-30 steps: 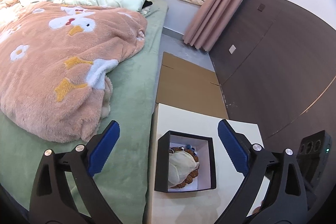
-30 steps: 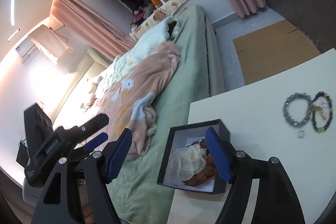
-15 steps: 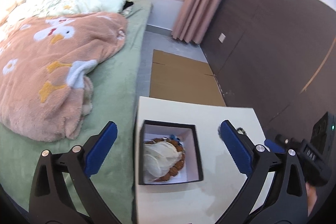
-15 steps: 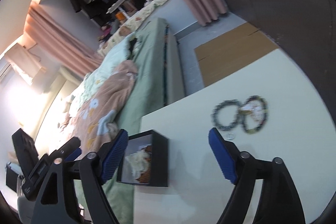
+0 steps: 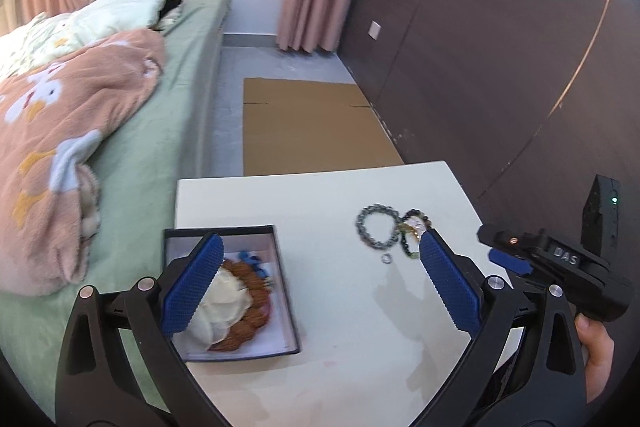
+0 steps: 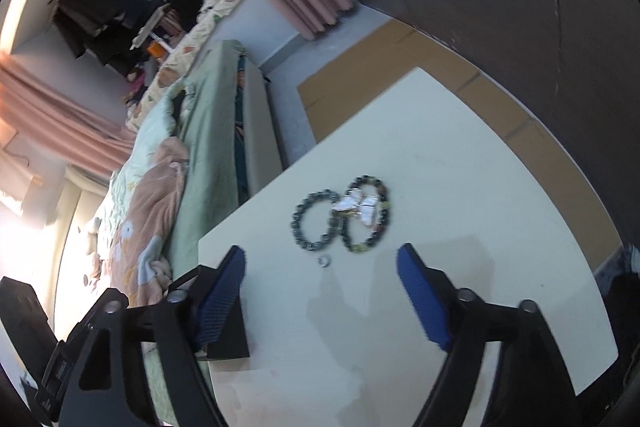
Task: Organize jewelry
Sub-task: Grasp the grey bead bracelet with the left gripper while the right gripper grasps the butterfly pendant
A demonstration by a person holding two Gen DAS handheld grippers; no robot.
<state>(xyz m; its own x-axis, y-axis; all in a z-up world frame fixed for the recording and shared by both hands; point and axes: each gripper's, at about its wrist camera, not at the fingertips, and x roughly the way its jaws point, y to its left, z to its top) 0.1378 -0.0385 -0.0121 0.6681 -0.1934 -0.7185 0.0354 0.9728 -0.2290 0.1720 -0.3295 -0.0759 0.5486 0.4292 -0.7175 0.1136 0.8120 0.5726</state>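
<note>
Looking from the left gripper [image 5: 316,283], jaws apart, the black box [image 5: 286,291] shows brown beads; the right gripper [image 6: 320,301], also spread, sees only two bead bracelets [image 6: 340,215] mid-table [image 6: 480,187].

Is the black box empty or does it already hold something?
Not empty: the lidless box holds a brown bead bracelet under a cream cloth.

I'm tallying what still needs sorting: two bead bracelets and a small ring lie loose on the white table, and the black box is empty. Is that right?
Not quite: the black box is not empty. The left wrist view shows a brown bead bracelet and a cream pouch in it. The two bead bracelets and small ring do lie loose on the white table.
</note>
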